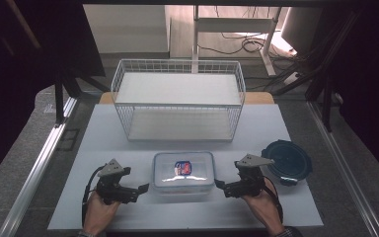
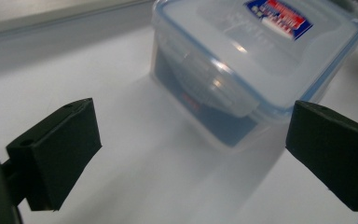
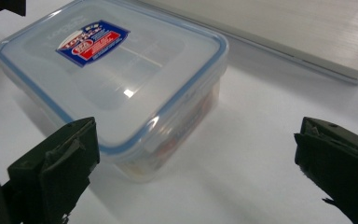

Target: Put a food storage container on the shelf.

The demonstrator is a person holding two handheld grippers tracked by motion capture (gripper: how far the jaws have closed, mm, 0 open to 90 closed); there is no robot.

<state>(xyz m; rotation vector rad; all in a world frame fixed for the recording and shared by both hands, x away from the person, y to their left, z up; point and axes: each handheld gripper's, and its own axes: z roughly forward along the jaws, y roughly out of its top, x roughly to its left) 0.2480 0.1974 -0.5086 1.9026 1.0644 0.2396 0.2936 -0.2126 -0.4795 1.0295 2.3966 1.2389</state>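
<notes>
1. We hold a black left gripper (image 1: 144, 187) and a black right gripper (image 1: 218, 183), each a blocky body topped by a grey three-cornered plate.
2. Our jaws are thick, matte black blocks with small round holes on their upper faces.
3. A black cable loops from each gripper past our hands.
4. A patterned cuff edges our right wrist.
</notes>
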